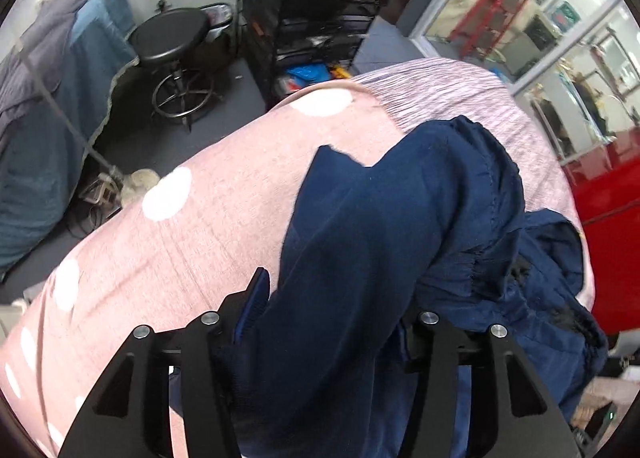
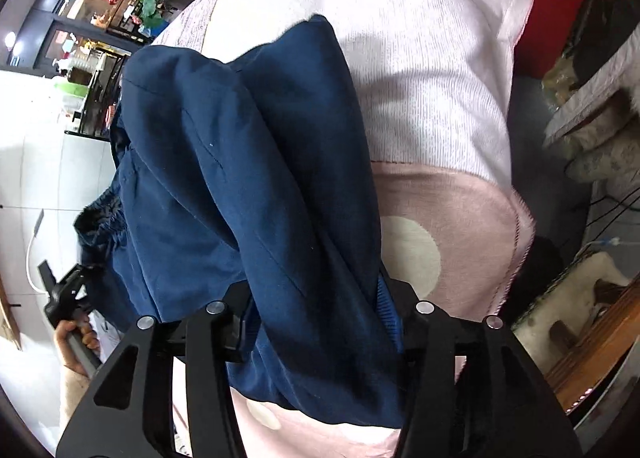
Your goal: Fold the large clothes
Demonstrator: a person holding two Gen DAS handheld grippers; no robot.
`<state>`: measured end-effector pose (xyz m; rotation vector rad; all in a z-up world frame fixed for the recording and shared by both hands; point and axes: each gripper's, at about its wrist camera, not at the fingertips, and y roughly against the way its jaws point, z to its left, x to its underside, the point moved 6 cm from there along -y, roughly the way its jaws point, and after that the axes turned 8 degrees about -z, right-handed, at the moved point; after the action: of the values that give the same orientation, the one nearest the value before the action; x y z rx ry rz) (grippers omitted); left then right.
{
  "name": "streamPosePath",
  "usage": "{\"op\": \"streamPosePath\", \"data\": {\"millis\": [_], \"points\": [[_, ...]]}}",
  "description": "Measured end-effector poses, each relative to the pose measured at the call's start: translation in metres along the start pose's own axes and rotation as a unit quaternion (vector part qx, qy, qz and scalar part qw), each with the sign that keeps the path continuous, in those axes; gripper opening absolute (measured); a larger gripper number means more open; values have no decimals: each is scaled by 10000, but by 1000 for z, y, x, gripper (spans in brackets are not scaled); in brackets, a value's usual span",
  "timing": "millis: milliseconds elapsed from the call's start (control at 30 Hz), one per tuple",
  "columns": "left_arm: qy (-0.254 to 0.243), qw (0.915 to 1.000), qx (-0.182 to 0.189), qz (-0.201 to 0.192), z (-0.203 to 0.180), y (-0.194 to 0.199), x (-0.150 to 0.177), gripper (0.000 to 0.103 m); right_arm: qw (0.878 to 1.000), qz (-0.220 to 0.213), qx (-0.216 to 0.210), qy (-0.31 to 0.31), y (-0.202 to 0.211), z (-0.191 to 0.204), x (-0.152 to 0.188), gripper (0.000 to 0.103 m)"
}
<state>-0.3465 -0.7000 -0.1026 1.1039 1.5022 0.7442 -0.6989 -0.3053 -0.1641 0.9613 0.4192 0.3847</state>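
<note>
A dark navy garment (image 1: 380, 225) lies bunched on a pink cloth with white dots (image 1: 192, 225). My left gripper (image 1: 332, 322) is shut on a fold of the navy garment, which fills the gap between its black fingers and drapes over them. My right gripper (image 2: 316, 310) is shut on another fold of the same garment (image 2: 240, 161), the fabric bulging up between its fingers. In the right wrist view the left gripper (image 2: 64, 290) shows at the far left, held in a hand. The fingertips are hidden under cloth in both views.
The pink dotted cloth (image 2: 452, 201) covers the work surface and ends at a hemmed edge on the right. A black stool (image 1: 172, 37), a blue-covered mass (image 1: 44, 117) and a black wire shelf (image 1: 320, 9) stand beyond. A red surface (image 1: 608, 234) is at the right.
</note>
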Motion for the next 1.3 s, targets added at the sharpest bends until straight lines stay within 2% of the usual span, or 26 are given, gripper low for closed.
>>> {"op": "streamPosePath", "data": {"millis": [133,200,233,267,300,367,433,467,600,733,900,967,1067,1300], "points": [[128,9992,383,10,1,16,-1,55,9993,-262,121,-239,10,-1,-17,55],[152,9990,408,42,8,18,1,58,9987,-327,231,-307,18,-3,-23,55],[97,9996,276,0,13,21,2,62,9987,-344,332,-168,22,-1,-26,55],[62,9999,107,-50,17,24,3,74,9984,-379,409,6,24,3,-29,55],[60,9997,-154,-159,26,29,2,81,9972,-458,521,264,29,9,-30,55],[224,9977,-430,-477,43,47,-4,81,9945,-511,669,621,34,23,-28,56],[380,9936,-754,-755,55,67,-7,83,9914,-435,664,1036,38,38,-18,67],[371,9918,-889,-838,57,77,-6,86,9900,-440,579,1210,39,49,-12,67],[-486,9897,-1092,-782,25,98,27,94,9751,-449,466,2122,39,94,15,67],[-1235,9825,-1188,-723,-26,105,88,96,9623,-267,479,2666,30,136,40,67],[-1508,9823,-1058,-345,-68,100,153,96,9368,-350,944,3349,29,155,64,68],[-1727,9789,-1074,-179,-82,100,172,96,9339,-352,1030,3404,29,156,70,68],[-1928,9753,-1068,-150,-99,104,188,96,9315,-370,1151,3431,31,155,76,68],[-2001,9725,-1194,-34,-113,110,197,96,9315,-471,1305,3363,36,148,87,68]]}}
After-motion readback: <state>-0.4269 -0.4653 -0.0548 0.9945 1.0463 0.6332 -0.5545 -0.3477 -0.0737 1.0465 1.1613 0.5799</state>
